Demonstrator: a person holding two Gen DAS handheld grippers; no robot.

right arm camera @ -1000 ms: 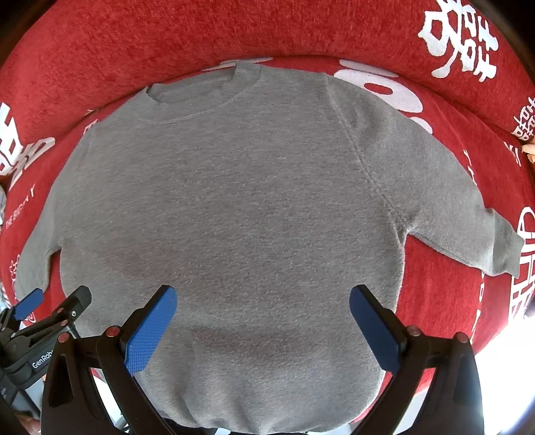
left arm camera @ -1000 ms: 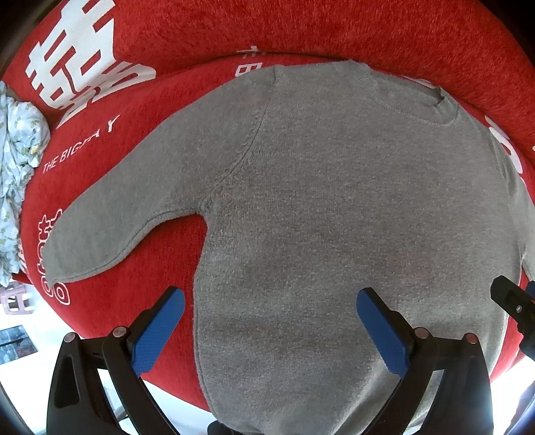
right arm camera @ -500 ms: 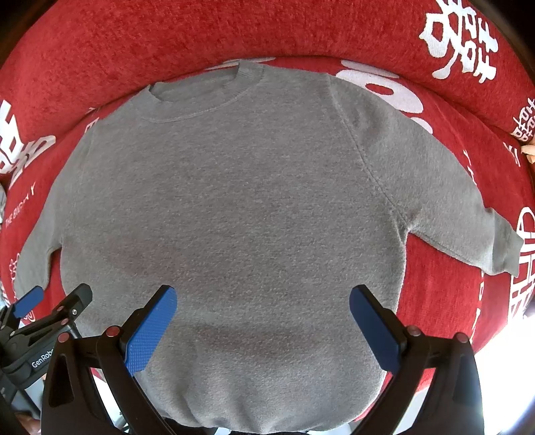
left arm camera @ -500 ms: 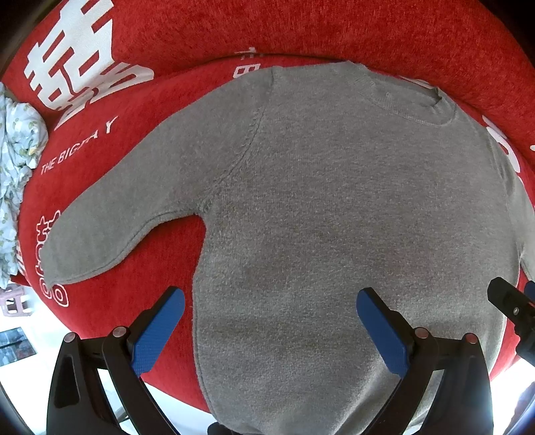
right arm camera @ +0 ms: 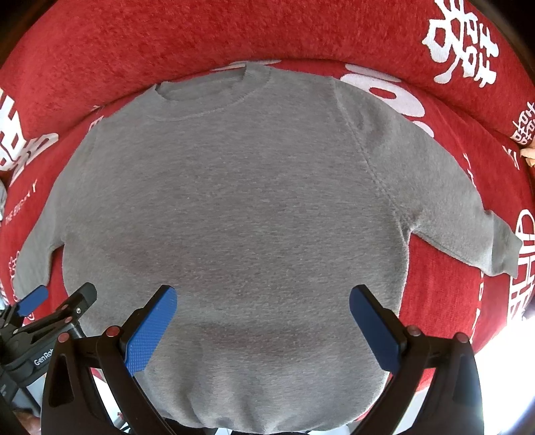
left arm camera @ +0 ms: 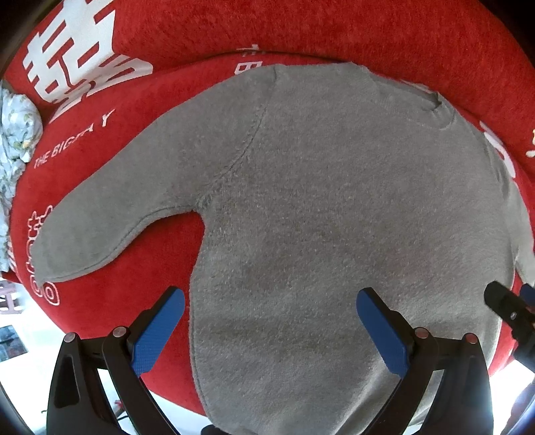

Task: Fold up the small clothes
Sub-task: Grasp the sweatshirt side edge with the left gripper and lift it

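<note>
A grey sweater (left arm camera: 334,207) is lying flat and face up on a red sofa cover (left arm camera: 301,30) printed with white characters, its round collar (right arm camera: 207,97) pointing toward the backrest and its hem hanging slightly over the front edge of the seat. Both sleeves are lying spread outward: one sleeve (left arm camera: 110,214) is stretching toward the left end of the seat, the other sleeve (right arm camera: 468,221) toward the right, its ribbed cuff lying flat on the cover.

The left tongs (left arm camera: 271,331) are hovering low over the sweater's lower left part, pointing forward toward the collar, the blue-padded fingers (left arm camera: 157,331) standing spread wide with nothing between them; one finger is sitting over the red cover just beside the garment's side edge, the other over the grey fabric. The right tongs (right arm camera: 264,328) are hovering in the same attitude above the lower middle of the sweater, also spread wide and holding nothing, both pads over the cloth near the hem. The two tools are sitting side by side, close together, each showing at the edge of the other's view.

A crumpled pale floral cloth (left arm camera: 16,140) is lying at the far left end of the sofa.
</note>
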